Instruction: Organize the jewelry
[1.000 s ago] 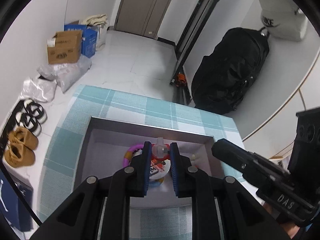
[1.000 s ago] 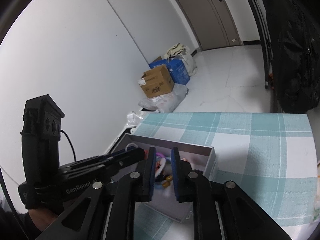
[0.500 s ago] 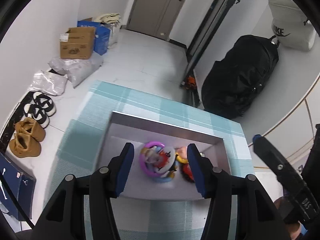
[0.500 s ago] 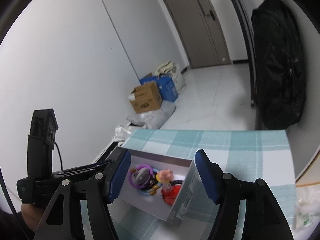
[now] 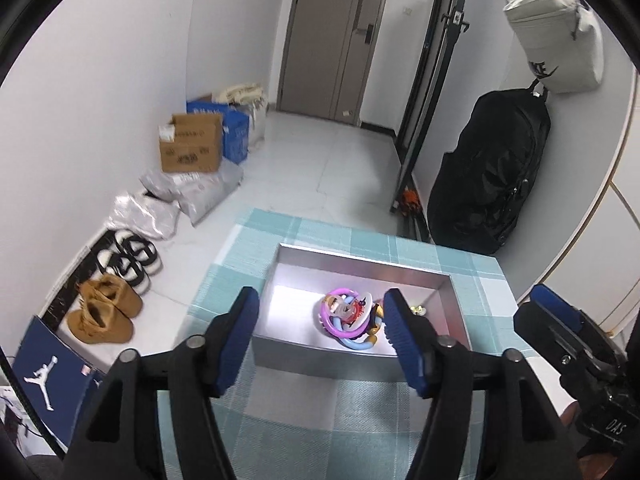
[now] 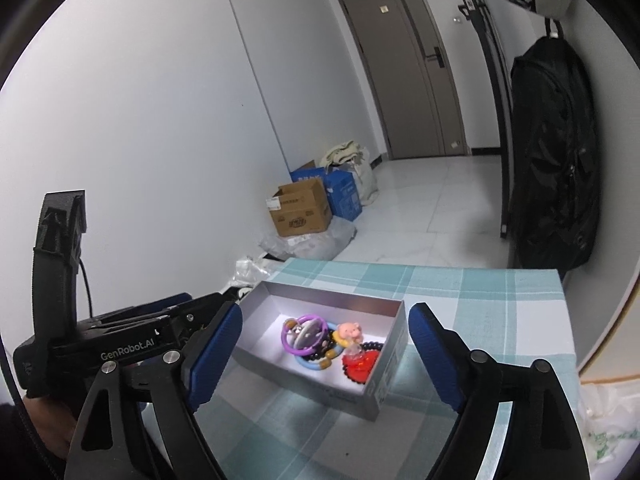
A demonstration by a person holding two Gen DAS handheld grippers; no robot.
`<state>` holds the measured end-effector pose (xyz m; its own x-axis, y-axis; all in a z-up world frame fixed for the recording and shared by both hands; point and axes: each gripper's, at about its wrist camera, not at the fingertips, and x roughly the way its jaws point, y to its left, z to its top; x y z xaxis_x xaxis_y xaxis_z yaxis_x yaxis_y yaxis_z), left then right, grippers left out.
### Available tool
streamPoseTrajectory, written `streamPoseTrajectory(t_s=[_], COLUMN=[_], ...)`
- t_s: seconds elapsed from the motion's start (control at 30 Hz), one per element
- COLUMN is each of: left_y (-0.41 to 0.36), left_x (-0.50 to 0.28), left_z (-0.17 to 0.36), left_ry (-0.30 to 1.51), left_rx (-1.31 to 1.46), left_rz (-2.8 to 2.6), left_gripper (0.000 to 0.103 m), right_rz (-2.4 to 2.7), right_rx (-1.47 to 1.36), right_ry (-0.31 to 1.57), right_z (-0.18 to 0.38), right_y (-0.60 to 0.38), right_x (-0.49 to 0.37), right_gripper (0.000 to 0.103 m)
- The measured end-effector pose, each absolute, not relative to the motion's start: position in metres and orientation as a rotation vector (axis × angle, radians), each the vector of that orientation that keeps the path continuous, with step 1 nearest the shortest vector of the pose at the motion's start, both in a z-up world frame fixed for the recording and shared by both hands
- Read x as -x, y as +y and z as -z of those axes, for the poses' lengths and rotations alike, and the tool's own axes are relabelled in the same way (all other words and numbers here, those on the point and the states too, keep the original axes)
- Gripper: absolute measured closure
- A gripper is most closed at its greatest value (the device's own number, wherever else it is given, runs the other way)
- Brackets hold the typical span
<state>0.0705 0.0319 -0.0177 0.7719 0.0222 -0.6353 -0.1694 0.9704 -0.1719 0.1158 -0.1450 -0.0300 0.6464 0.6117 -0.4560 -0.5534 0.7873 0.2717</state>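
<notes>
Both my grippers, left (image 5: 322, 336) and right (image 6: 324, 354), spread empty above box (image 6: 390, 364); jewelry (image 6: 320, 342) inside, placement looks finished; next, I back away.

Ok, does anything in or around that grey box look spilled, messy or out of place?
Nothing has spilled. The jewelry sits inside the open grey cardboard box, but heaped: the purple plastic ring, pale blue ring, pink pig charm and red beaded piece overlap in one pile toward one end.
</notes>
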Motion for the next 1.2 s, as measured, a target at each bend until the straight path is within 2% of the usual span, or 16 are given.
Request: streamPoseTrajectory(t_s=[0.23, 0.4, 1.2], left_y=[0.026, 0.022, 0.016], left_x=[-0.052, -0.044, -0.042], left_z=[0.01, 0.007, 0.006], left_ry=[0.619, 0.597, 0.584], left_rx=[0.192, 0.17, 0.181], left_rz=[-0.12, -0.122, -0.113], left_gripper=[0.04, 0.027, 0.026], right_rz=[-0.638, -0.637, -0.628], right_rx=[-0.112, -0.091, -0.092], right_ry=[0.502, 0.473, 0.468], right_z=[0.022, 0.02, 0.024], right_y=[-0.156, -0.158, -0.162], right_x=[-0.095, -0.086, -0.082], right_gripper=[0.008, 0.003, 0.0])
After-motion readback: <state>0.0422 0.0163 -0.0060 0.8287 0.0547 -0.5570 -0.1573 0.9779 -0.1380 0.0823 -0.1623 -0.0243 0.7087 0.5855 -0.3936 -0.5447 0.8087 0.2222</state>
